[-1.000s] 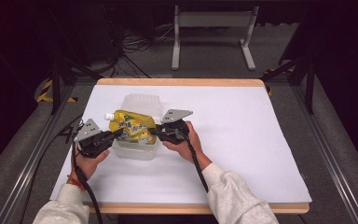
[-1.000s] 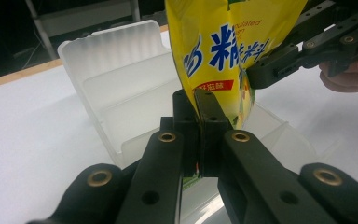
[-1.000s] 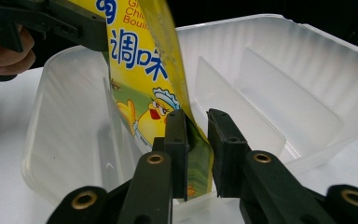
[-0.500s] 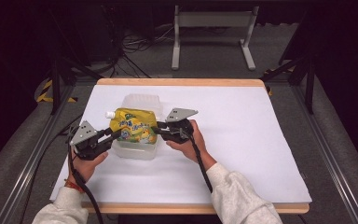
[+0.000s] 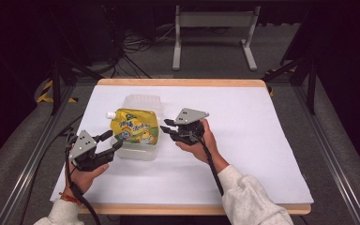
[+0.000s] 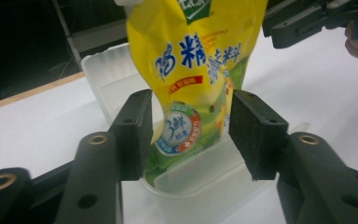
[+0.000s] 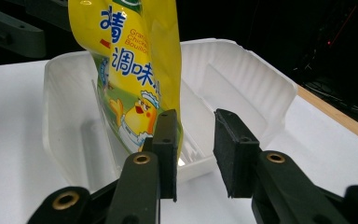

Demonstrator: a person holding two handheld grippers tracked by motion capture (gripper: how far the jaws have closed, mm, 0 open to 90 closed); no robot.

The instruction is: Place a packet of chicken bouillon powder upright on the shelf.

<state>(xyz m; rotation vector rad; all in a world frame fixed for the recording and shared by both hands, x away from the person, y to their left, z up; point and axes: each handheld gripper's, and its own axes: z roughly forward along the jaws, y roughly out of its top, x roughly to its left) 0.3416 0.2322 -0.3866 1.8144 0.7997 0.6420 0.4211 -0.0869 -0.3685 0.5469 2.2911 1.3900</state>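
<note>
A yellow spouted pouch (image 5: pixel 133 125) with a cartoon chick lies across a clear plastic container (image 5: pixel 143 104) left of the table's middle. In the left gripper view the pouch (image 6: pixel 196 60) leans in the container (image 6: pixel 107 74). My left gripper (image 5: pixel 111 141) (image 6: pixel 191 135) sits at its near left; its jaws have just been opening, and the pads stand off the pouch's lower end. My right gripper (image 5: pixel 166 126) (image 7: pixel 196 149) is open at the container's right side, jaws slightly wider than before, nothing between them. The pouch (image 7: pixel 130 70) is beside its left jaw.
White paper (image 5: pixel 243 140) covers the wooden table, bare to the right and front. The container's ribbed far wall (image 7: pixel 242 79) rises past the right jaws. The other gripper (image 6: pixel 307 23) crosses the top right of the left gripper view. Dark floor and a metal stand (image 5: pixel 213 33) lie beyond.
The left gripper has let go of the pouch, opened and drawn back toward the front left. The right gripper has pulled slightly to the right. The pouch stays on the container.
</note>
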